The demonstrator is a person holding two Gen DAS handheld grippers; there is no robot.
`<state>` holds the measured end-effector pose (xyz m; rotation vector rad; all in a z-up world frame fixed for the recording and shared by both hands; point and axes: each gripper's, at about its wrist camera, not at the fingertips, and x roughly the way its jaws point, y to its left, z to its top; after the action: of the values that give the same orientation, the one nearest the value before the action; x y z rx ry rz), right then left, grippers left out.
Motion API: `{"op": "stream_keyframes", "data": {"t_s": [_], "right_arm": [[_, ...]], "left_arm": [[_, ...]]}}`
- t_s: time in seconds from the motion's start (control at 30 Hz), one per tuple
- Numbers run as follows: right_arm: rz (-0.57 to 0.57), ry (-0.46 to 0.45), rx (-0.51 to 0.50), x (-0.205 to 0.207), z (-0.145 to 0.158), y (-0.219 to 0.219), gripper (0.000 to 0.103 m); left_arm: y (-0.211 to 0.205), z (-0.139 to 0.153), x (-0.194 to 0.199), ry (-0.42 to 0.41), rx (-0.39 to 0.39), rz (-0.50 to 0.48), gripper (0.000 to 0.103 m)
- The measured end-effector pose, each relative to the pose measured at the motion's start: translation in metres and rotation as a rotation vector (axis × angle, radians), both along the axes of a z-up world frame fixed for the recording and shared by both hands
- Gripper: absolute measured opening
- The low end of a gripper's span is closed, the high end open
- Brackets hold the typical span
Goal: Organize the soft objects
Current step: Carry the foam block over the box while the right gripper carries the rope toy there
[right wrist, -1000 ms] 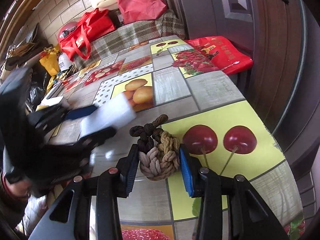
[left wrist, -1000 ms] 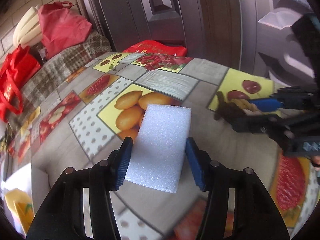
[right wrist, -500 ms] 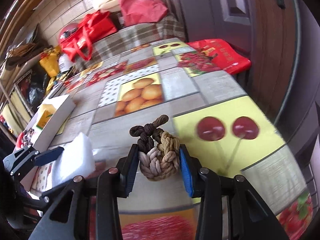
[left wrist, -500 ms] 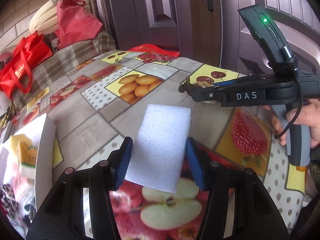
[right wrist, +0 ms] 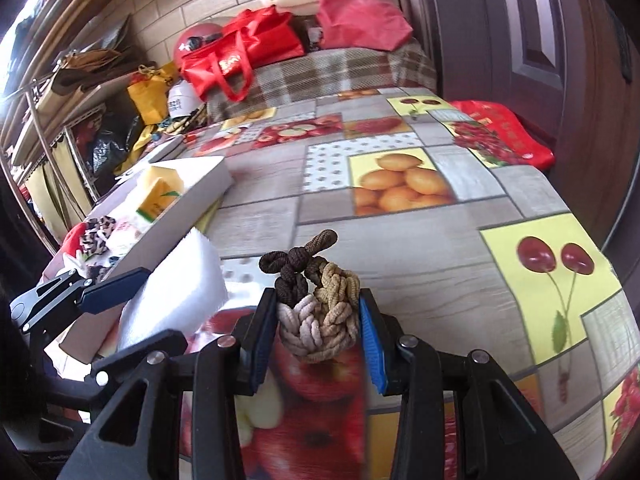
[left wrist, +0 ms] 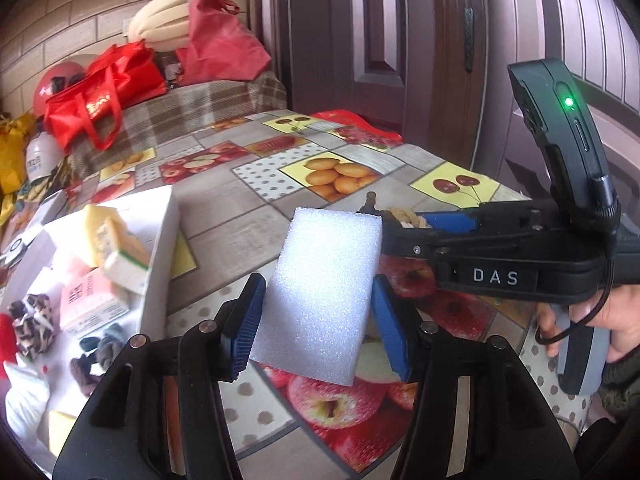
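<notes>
My left gripper is shut on a white foam block and holds it above the fruit-print tablecloth. My right gripper is shut on a knotted rope ball of brown, tan and cream cord, also above the table. In the left wrist view the right gripper reaches in from the right, just behind the foam. In the right wrist view the foam block and the left gripper's blue finger show at the left. A white box holding sponges, hair ties and other soft items lies to the left.
The table ends at the right near a dark wooden door. A red flat bag lies at the far right edge. Red bags and cushions sit on a plaid-covered surface behind. Shelves with clutter stand at the left.
Both grippers have drawn back and swung left with their loads. The white box has come into view and is now close on the left.
</notes>
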<state>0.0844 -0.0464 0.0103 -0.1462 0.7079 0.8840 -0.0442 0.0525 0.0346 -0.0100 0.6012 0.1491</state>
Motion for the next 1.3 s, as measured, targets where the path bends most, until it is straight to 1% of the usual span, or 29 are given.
{"op": "stream_keyframes", "data": {"t_s": [0.23,0.5,0.77,0.87,0.97,1.07,1.3], "right_arm": [[0.013,-0.072,0.015,-0.028,0.007,0.018,0.04],[0.025,-0.17,0.021,-0.053,0.013,0.032,0.04],[0.01,-0.187,0.051,-0.057,0.017,0.032,0.04],[0.007,-0.205,0.068,-0.062,0.018,0.03,0.04],[0.009,-0.232,0.085,-0.067,0.021,0.029,0.04],[0.011,-0.248,0.096,-0.071,0.023,0.029,0.04],[0.02,-0.254,0.101,-0.073,0.023,0.034,0.04]], "left_arm": [[0.011,0.004,-0.027,-0.048,0.021,0.055,0.054],[0.032,0.007,-0.05,-0.084,-0.005,0.117,0.054],[0.038,0.011,-0.065,-0.121,0.026,0.148,0.054],[0.043,0.012,-0.07,-0.14,0.018,0.164,0.054],[0.044,0.015,-0.075,-0.166,0.035,0.181,0.054],[0.045,0.017,-0.08,-0.186,0.06,0.202,0.054],[0.063,0.018,-0.093,-0.205,0.071,0.273,0.054]]}}
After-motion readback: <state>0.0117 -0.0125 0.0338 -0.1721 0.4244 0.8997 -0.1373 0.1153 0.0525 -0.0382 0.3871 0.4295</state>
